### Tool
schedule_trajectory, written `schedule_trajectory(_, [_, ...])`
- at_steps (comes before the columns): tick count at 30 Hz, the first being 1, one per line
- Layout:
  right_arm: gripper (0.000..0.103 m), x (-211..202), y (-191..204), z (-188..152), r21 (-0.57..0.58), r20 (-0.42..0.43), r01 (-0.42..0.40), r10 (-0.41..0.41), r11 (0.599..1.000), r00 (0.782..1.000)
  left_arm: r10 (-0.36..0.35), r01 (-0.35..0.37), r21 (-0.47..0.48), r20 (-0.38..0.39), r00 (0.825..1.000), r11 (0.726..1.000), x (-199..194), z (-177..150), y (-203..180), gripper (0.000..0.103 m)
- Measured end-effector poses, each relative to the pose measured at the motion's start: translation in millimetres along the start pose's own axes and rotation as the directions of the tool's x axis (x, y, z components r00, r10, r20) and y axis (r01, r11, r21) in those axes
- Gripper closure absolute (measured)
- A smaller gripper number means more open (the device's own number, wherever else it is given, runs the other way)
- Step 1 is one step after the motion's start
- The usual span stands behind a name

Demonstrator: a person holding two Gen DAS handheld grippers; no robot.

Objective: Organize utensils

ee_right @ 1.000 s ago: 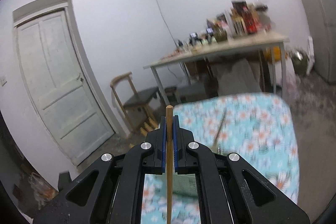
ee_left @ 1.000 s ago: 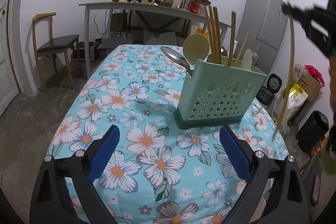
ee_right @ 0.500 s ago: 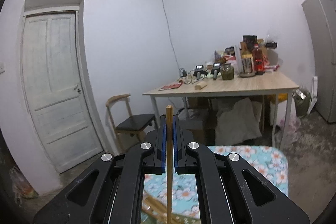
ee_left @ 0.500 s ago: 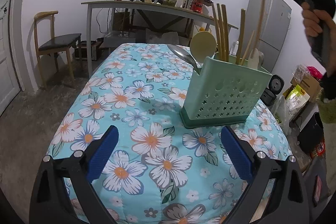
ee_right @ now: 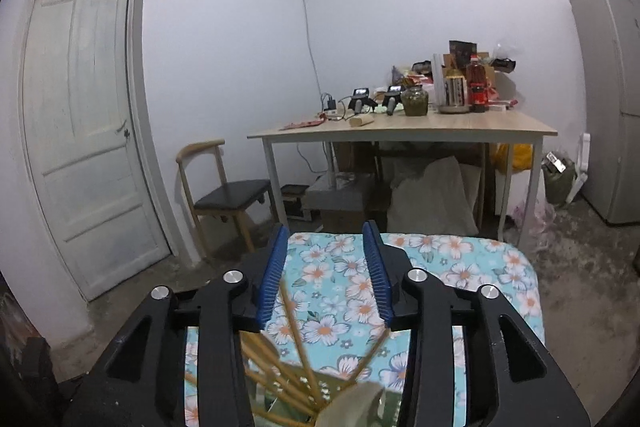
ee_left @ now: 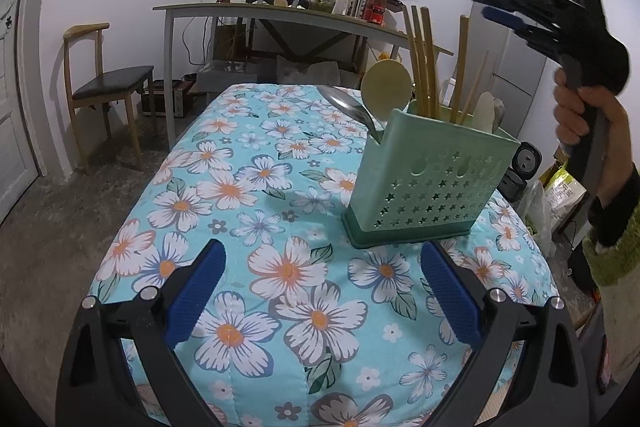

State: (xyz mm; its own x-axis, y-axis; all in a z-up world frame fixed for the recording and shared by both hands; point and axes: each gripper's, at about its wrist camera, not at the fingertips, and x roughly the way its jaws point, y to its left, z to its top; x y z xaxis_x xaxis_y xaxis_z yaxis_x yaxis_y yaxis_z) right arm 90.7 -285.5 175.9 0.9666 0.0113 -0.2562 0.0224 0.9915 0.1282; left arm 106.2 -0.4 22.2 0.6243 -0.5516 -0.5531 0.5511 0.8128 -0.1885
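A green star-perforated utensil holder [ee_left: 428,183] stands on the floral tablecloth [ee_left: 256,195]. It holds several wooden chopsticks [ee_left: 420,55], a cream spoon [ee_left: 386,85] and a metal spoon [ee_left: 348,105]. My left gripper [ee_left: 320,291] is open and empty, low over the near end of the table. My right gripper [ee_right: 326,263] is open and empty, held above the holder; it also shows in the left wrist view [ee_left: 492,5]. Chopstick tops [ee_right: 296,355] fan out just below it.
A wooden desk [ee_right: 400,131] with bottles and clutter stands beyond the table's far end. A chair [ee_left: 108,91] is at the far left, near a white door [ee_right: 88,131]. A grey fridge [ee_right: 612,99] and bags are to the right.
My right gripper has opened and let go of the chopstick, which now stands in the holder with the others. The left gripper has hardly moved.
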Motion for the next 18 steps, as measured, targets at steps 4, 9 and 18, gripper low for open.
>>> schedule_trajectory(4, [0.049, -27, -5, -2, 0.06, 0.022, -0.024, 0.022, 0.998, 1.0, 0.004, -0.004, -0.006, 0.009, 1.0, 1.0, -3, 2, -2, 0.007])
schedule_trajectory(9, [0.034, -58, -9, -30, 0.138, -0.032, -0.001, 0.006, 0.99, 0.999, 0.018, -0.018, -0.015, 0.024, 1.0, 1.0, -14, 5, -7, 0.006])
schedule_trajectory(18, [0.022, -84, 8, -118, 0.161, -0.285, 0.121, -0.071, 0.979, 0.956, 0.033, -0.033, 0.016, -0.01, 0.999, 0.999, -15, 3, -25, 0.006])
